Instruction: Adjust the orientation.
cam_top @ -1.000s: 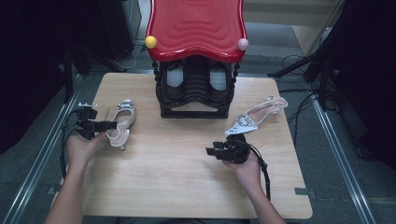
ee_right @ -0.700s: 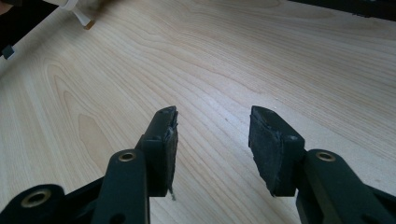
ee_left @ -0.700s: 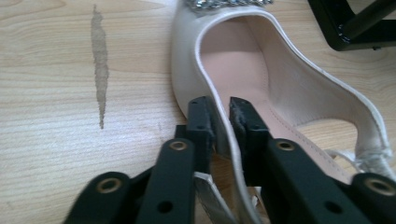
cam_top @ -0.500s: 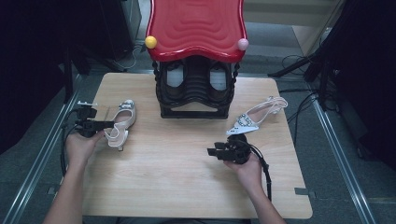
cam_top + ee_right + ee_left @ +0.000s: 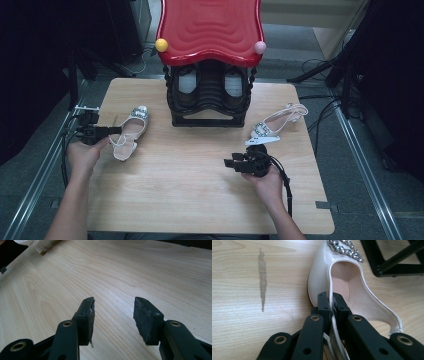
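A white slingback shoe with a jewelled buckle (image 5: 131, 131) lies on the left of the wooden table (image 5: 175, 200). My left gripper (image 5: 116, 130) comes at it from the left. In the left gripper view the shoe (image 5: 342, 272) fills the upper middle, and the left gripper (image 5: 333, 300) is shut on the thin side rim of its opening. A matching shoe (image 5: 277, 122) lies at the right, beside the rack. Just below that shoe, my right gripper (image 5: 229, 162) points left over bare wood. Its jaws stand open with nothing between them (image 5: 113, 307).
A black shoe rack (image 5: 209, 95) with a wavy red top (image 5: 210, 25) stands at the middle of the table's far edge, with dark shoes inside. Yellow and pink balls sit on the top's front corners. Cables trail on the floor to the right.
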Demonstrator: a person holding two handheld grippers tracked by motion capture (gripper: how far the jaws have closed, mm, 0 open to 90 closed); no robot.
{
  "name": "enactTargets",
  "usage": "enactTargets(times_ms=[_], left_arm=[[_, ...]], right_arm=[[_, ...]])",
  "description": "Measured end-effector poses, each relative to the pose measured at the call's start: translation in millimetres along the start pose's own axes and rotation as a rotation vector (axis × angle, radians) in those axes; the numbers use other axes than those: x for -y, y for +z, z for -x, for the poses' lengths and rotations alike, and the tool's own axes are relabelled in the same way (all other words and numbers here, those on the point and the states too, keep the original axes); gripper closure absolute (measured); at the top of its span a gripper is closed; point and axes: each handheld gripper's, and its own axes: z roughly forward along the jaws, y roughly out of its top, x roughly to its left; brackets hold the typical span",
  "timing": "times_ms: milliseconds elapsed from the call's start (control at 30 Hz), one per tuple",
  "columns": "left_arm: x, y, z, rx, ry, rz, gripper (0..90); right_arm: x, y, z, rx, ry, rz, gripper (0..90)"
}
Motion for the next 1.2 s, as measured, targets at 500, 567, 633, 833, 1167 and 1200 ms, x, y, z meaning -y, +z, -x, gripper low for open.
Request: enactTargets(times_ms=[500,567,633,833,1167,1200], left_arm=[[14.8,-14.8,31.7,0.077,0.065,-0.021,87.6],[18.5,-18.8,35.6,0.091,0.073,-0.027,87.5],[22.7,-21.0,39.4,0.101,0.076,-0.028,87.5],[34.7,-23.5,52.6,0.120,0.095,-0.046,87.4],[38.9,-15.2,81.8,0.176,0.163,-0.083,87.3],[39.1,-13.7,84.8,0.184,0.174,-0.089,87.3]], right_arm=[[-6.8,2.2,3.5,-0.007,-0.003,0.032,52.0],[-8.0,3.4,3.6,-0.011,-0.004,0.044,52.1],[-11.2,5.2,3.5,-0.015,-0.001,0.030,52.1],[-16.3,11.4,1.5,-0.020,-0.012,0.018,52.1],[-16.6,10.4,0.8,-0.015,-0.016,0.019,52.1],[-16.5,10.1,0.9,-0.014,-0.018,0.017,52.1]])
